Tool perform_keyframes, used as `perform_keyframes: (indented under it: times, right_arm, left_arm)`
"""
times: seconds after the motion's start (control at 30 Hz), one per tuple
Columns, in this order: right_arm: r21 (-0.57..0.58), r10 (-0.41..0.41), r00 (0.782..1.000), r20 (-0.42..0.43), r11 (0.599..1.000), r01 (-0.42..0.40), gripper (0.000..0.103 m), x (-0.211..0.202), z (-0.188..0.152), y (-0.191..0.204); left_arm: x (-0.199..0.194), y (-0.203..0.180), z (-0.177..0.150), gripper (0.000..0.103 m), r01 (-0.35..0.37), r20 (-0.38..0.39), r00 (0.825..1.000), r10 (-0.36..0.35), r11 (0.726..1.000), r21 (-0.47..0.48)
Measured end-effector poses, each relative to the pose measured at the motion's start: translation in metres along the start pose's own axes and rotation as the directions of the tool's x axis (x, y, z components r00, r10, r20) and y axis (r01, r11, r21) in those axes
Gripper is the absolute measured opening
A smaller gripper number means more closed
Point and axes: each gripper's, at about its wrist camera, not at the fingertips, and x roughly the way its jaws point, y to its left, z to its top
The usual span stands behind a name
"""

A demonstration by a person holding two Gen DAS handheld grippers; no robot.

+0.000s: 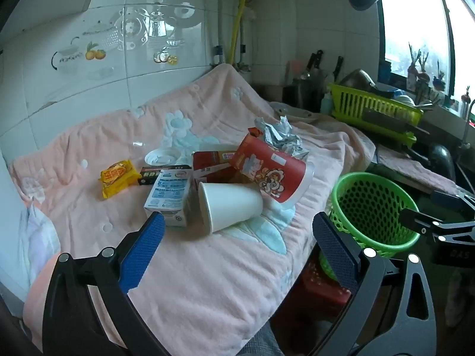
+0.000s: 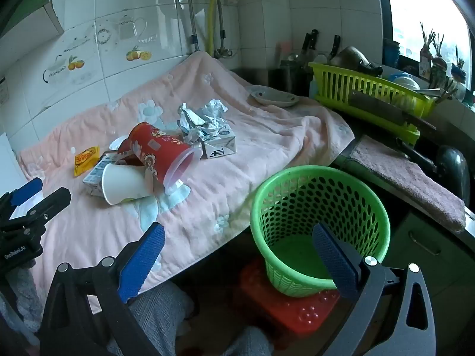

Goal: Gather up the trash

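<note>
Trash lies in a heap on a pink towel (image 1: pixel 190 255): a white paper cup (image 1: pixel 230 206) on its side, a red snack tub (image 1: pixel 271 170), a white-blue carton (image 1: pixel 170 194), a yellow wrapper (image 1: pixel 117 176) and crumpled foil (image 1: pixel 282 136). The cup (image 2: pixel 126 184), tub (image 2: pixel 161 151), foil (image 2: pixel 202 118) and another carton (image 2: pixel 219 145) show in the right wrist view. My left gripper (image 1: pixel 237 231) is open and empty, just in front of the cup. My right gripper (image 2: pixel 237 243) is open and empty, over the near rim of the green basket (image 2: pixel 320 201), which looks empty.
The green basket (image 1: pixel 374 207) stands on a red stool (image 2: pixel 285 308) beside the towel's right edge. A lime dish rack (image 2: pixel 371 95), a plate (image 2: pixel 273 96), knives and a sink lie at the back right. Tiled wall behind.
</note>
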Motion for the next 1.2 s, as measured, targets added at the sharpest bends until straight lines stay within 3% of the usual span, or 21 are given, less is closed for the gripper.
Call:
perform_keyframes:
  times: [0.3, 1.2]
  right_arm:
    - [0.003, 0.001, 1.0, -0.002, 1.0, -0.001, 0.097, 0.0, -0.001, -0.002]
    - [0.005, -0.004, 1.0, 0.002, 1.0, 0.004, 0.097, 0.0, -0.001, -0.006]
  left_arm:
    - [-0.002, -0.003, -0.004, 0.093, 0.003, -0.002, 1.0, -0.003, 1.0, 0.001]
    - [0.0, -0.012, 0.001, 0.093, 0.026, 0.008, 1.0, -0.027, 1.0, 0.014]
